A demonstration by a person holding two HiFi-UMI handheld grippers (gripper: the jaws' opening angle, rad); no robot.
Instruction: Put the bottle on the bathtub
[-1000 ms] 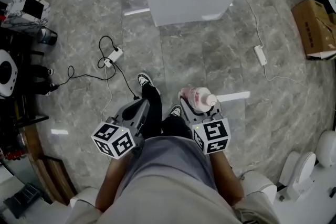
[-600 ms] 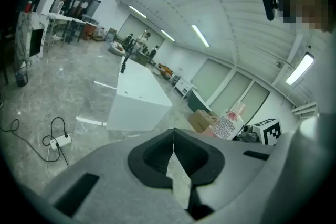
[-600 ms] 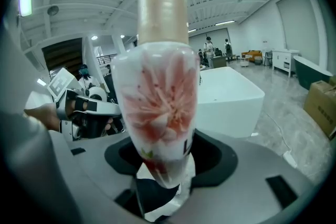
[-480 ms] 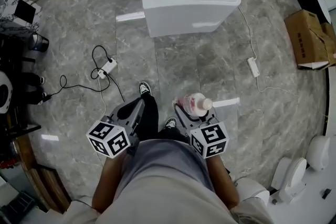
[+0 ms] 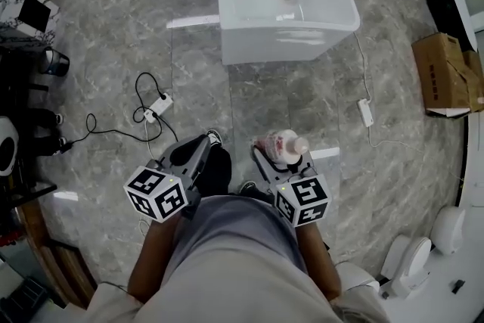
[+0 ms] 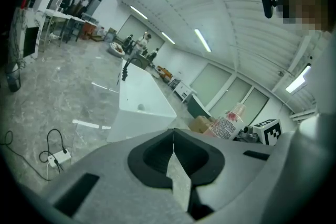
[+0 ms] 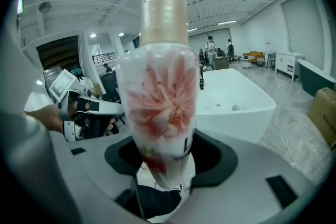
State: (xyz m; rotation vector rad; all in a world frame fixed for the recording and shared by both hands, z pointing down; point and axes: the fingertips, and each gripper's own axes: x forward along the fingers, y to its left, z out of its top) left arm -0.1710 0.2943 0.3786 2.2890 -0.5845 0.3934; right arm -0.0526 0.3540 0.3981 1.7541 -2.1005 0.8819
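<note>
The bathtub (image 5: pixel 287 45) lay straight ahead of the right claw (image 5: pixel 275 155), well apart across the floor, with its long axis running away from the claw. That claw was clamped on the bottle (image 7: pixel 163 86) near its base, with the cap pointing forward toward the bathtub. The bottle was cloudy white, with a pink flower print and a beige cap. The left claw (image 6: pixel 173 138), alongside, had its jaws pressed together on nothing.

Beige and grey top (image 5: pixel 227 261), black trousers (image 5: pixel 220 167), black-and-white shoe (image 5: pixel 215 136), grey left gripper (image 5: pixel 204 141) and right gripper (image 5: pixel 274 152), square-marked cubes (image 5: pixel 157 193)
</note>
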